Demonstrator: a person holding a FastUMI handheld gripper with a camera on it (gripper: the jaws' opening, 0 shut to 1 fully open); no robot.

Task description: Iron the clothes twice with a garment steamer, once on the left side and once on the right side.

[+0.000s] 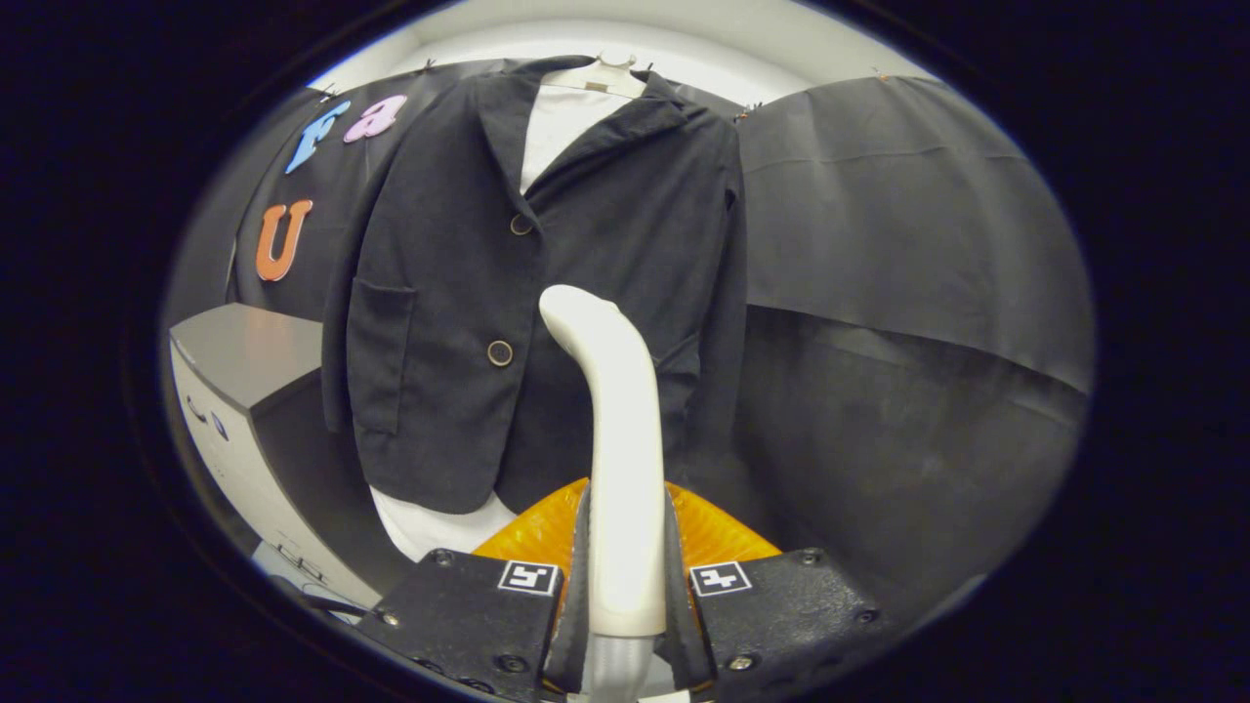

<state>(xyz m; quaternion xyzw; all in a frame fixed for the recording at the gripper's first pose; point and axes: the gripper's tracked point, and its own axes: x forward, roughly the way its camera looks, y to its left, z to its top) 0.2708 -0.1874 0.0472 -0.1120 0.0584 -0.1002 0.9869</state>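
A dark blazer (469, 293) with two buttons hangs on a white hanger (604, 76) over a white shirt (559, 122), against the booth's black wall. My gripper (626, 576) is shut on the white handle of the garment steamer (613, 430), both fingers (582, 576) pressing on its sides. The steamer stands upright between the fingers, its curved head near the jacket's front, just right of the lower button (500, 352). I cannot tell whether the head touches the cloth.
A grey-topped white cabinet (244, 371) stands left of the jacket. An orange ribbed object (708, 532) lies behind the steamer's handle, just beyond the fingers. The black cloth wall (908, 273) spreads to the right of the jacket.
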